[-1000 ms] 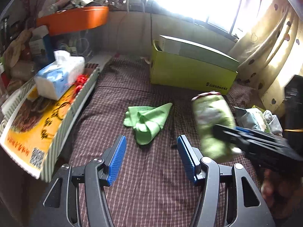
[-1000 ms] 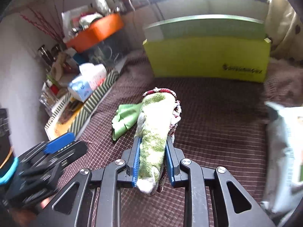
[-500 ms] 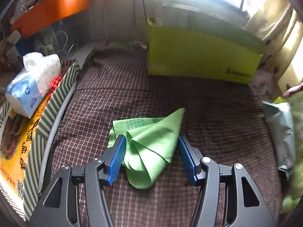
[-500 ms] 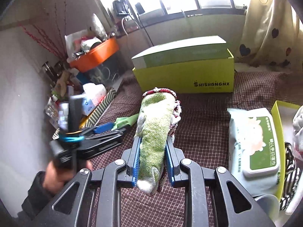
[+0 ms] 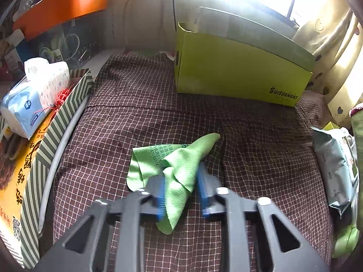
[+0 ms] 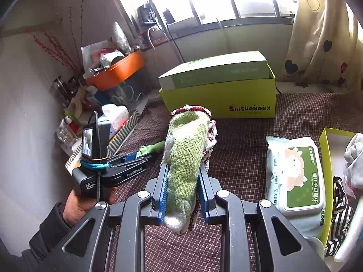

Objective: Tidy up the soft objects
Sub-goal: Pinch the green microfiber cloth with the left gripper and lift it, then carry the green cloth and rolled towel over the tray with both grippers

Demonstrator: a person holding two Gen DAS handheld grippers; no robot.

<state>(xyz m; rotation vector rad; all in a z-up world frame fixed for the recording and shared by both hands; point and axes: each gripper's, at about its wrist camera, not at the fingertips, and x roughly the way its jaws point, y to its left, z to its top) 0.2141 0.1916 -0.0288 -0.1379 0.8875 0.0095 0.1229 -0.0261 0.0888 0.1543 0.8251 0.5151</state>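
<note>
A light green cloth (image 5: 174, 170) lies crumpled on the brown checked bedspread (image 5: 158, 117). My left gripper (image 5: 180, 195) has its blue pads closed in on the cloth's near fold, down at the bedspread. The left gripper also shows in the right wrist view (image 6: 136, 156) with the cloth (image 6: 149, 148) between its tips. My right gripper (image 6: 183, 190) is shut on a green sock with a red-and-white cuff (image 6: 188, 149), held up above the bed.
A lime green box with its lid propped inside (image 5: 238, 74) stands at the back. A tissue pack (image 5: 34, 99) sits on a striped box (image 5: 56, 136) at left. A wet-wipes pack (image 6: 295, 176) and a yellow tray of clothes (image 6: 340, 181) lie at right.
My left gripper's jaws have closed from wide open onto the green cloth. My right gripper has lifted and drawn back with the sock, bringing the tray at right into view.
</note>
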